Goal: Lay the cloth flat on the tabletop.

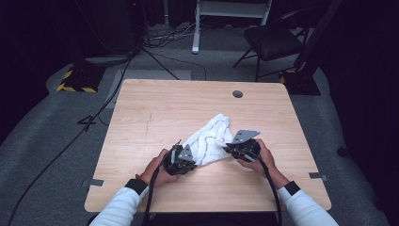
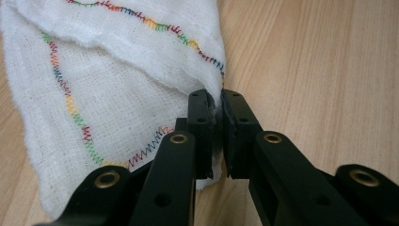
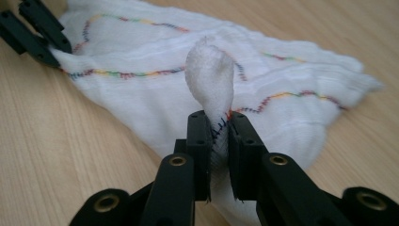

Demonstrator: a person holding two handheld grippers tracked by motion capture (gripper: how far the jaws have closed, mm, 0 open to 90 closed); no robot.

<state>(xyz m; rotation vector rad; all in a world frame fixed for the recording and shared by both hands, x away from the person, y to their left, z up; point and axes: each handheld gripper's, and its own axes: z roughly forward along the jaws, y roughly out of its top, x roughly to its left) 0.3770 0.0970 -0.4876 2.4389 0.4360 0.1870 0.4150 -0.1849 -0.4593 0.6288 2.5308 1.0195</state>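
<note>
1. The left tool (image 2: pixel 218 101) is clamped on a near corner of the white gauze cloth (image 2: pixel 117 94), its jaws closed with the stitched hem pinched between them.
2. The right tool (image 3: pixel 217 120) is likewise closed on another corner, and a small tuft of the cloth stands up above its jaws.
3. In the high view the left tool (image 1: pixel 181 159) and the right tool (image 1: pixel 242 146) sit at the two near corners, with the cloth (image 1: pixel 209 136) between them and running away toward the middle of the table (image 1: pixel 155 108).
4. Judged from this, both corners are secured; the cloth is bunched and creased, so the spreading or folding itself seems not yet done.
5. The far end lies loose on the table, touching the wood.
</note>
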